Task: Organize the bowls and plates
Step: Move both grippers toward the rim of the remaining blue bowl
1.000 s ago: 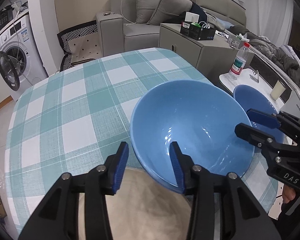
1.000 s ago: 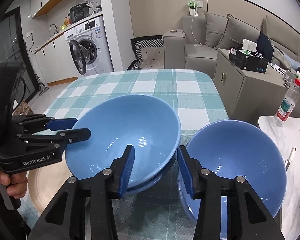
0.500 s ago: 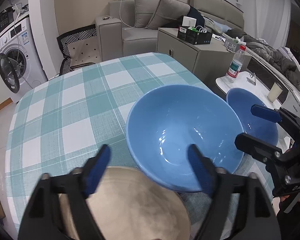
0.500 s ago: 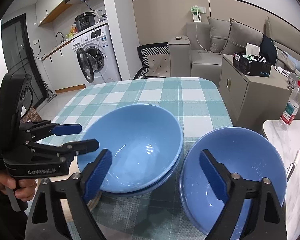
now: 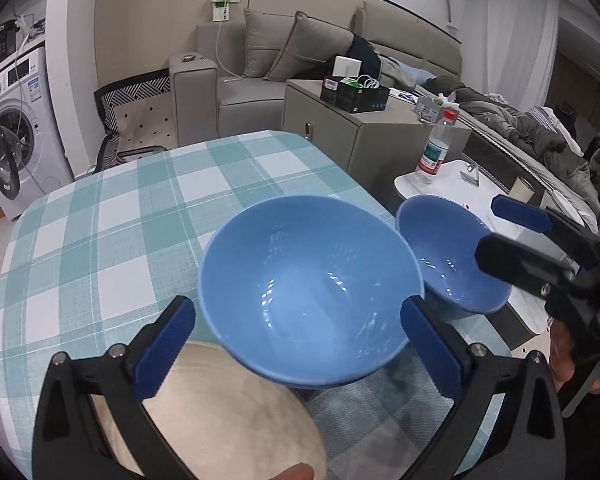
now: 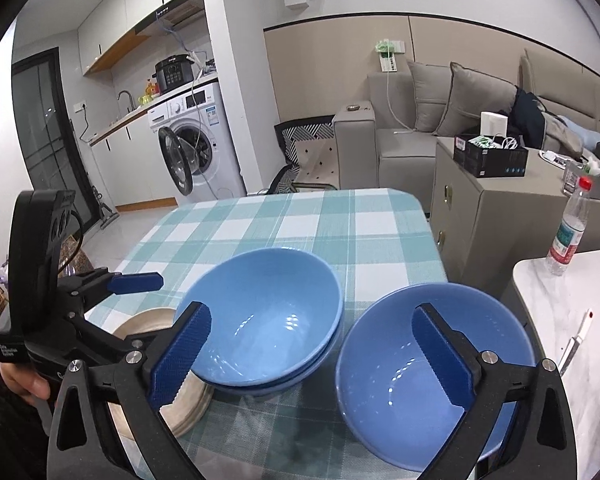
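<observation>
On the left edge of the checked-cloth counter lies a beige plate, partly under the left claw, whose blue-padded jaws stand wide apart and hold nothing. Just right of the plate, and overlapping its rim in the left wrist view, sits a stack of blue bowls; the right wrist view shows one bowl nested in another. The left claw's spread jaws frame this stack without touching it. Further right, just beside the stack near the counter's right edge, stands a single blue bowl. The right claw hangs above the gap between stack and single bowl, its jaws likewise wide apart and empty. Beyond the counter's right edge, a water bottle stands on a white marble side table.
</observation>
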{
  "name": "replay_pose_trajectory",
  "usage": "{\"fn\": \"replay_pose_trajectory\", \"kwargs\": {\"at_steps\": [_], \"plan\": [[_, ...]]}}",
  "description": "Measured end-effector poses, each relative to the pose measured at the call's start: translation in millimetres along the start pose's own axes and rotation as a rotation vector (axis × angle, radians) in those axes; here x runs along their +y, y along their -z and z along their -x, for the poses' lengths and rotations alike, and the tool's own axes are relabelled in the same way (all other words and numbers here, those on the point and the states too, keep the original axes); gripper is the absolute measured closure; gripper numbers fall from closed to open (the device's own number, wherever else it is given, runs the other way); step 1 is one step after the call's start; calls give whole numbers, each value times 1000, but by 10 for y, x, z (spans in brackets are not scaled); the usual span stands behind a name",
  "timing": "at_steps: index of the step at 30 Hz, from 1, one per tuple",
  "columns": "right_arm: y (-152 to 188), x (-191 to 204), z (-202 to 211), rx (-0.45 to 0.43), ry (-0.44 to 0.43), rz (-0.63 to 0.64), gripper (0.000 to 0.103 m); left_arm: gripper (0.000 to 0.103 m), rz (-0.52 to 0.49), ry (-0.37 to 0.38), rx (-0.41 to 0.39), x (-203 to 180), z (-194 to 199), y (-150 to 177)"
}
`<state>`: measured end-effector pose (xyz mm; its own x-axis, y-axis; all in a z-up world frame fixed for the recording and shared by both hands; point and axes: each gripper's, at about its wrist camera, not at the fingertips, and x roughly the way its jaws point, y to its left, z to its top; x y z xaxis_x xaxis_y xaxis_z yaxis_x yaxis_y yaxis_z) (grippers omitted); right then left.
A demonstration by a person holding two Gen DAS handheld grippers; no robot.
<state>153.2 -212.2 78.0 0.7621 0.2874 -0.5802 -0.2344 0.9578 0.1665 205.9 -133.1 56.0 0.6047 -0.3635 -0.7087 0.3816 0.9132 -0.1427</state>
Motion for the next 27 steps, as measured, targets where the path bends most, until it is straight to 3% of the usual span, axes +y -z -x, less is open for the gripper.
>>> {"fn": "replay_pose_trajectory", "kwargs": {"at_steps": [5, 13, 23, 27], "plan": [[-40, -118, 218, -29, 28, -15, 1, 0, -65, -27, -4, -219, 21, -2], [-76, -405, 464, -63, 67, -75, 1, 0, -103, -3, 0, -498, -23, 29], [-66, -725, 628, -77, 121, -136, 1, 0, -176, 77, -1, -966, -27, 69], [-42, -840, 633, -63, 127, -160, 1, 1, -147, 124, 13, -1071, -67, 52]]}}
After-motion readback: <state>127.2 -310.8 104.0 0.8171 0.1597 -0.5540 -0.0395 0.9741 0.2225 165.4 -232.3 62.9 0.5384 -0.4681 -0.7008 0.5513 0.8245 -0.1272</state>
